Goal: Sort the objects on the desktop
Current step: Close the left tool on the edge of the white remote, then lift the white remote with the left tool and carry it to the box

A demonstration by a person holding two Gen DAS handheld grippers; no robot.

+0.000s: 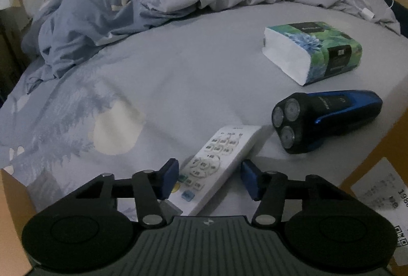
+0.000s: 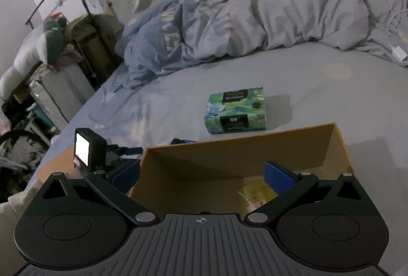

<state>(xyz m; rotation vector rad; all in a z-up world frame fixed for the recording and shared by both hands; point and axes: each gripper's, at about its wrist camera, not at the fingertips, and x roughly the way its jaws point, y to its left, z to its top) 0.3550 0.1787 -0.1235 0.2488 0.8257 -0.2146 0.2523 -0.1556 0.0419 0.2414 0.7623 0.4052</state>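
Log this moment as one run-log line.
left gripper: straddling white remote, grip unclear | right gripper: open over cardboard box

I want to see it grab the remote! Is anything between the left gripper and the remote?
No, nothing visible is in the way. The white remote control already lies between the left gripper and its blue pads. The electric shaver and tissue pack sit farther off, to the right.

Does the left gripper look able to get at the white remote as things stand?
Probably yes: the remote already lies between the left gripper's jaws on the bed sheet, with nothing over it.
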